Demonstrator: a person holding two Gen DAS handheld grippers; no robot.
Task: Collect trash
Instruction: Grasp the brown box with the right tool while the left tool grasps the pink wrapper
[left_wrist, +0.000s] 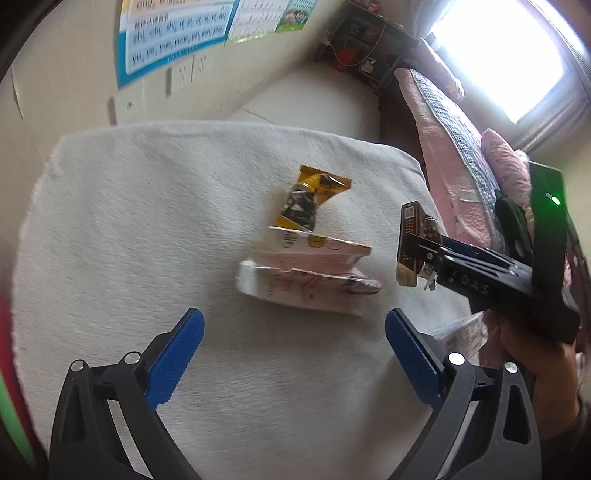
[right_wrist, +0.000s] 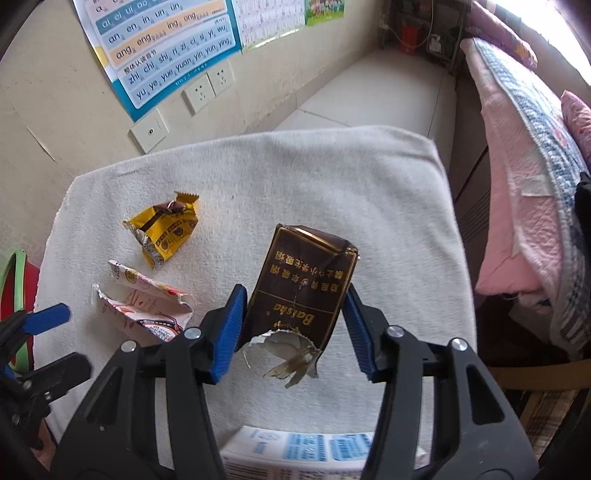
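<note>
While clamped on brown pack (right_wrist: 303, 288) | right gripper (right_wrist: 293, 314) | pack torn open.

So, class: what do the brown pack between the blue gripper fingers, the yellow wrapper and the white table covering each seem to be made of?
Brown pack: likely thin printed card with gold lettering; its torn end shows pale ragged paper.
Yellow wrapper: probably plastic film with a foil lining; it is glossy, crinkled and silvery inside.
White covering: seemingly towelling or fleece; matt, with a fuzzy nap.
</note>
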